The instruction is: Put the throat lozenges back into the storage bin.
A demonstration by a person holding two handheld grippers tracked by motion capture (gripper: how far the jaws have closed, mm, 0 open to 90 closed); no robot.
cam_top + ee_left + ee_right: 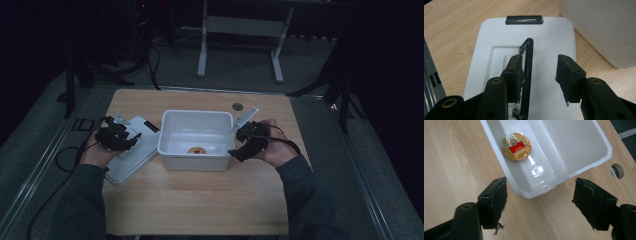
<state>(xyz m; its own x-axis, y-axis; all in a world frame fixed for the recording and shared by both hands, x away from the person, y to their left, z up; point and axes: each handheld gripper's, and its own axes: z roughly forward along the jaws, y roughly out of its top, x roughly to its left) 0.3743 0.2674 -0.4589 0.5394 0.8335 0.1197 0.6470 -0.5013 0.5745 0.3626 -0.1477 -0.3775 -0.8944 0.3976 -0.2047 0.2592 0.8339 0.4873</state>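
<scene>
- My left gripper (539, 75) hangs over the white lid (499, 37), which lies flat on the bench (200, 200) just left of the white bin (196, 134).
- Its jaws stand apart; the lid's raised black handle bar (528, 65) sits between them, right against the left pad (the right pad is clear of it, so no pinch).
- A black clip (524, 19) sits on the lid's far edge.
- My right gripper (539, 205) is at the bin's right-hand end, jaws spread wide with one corner of the bin between them, touching nothing.
- Inside the bin, a small round gold tin (516, 147) with a red label lies flat on the floor.
</scene>
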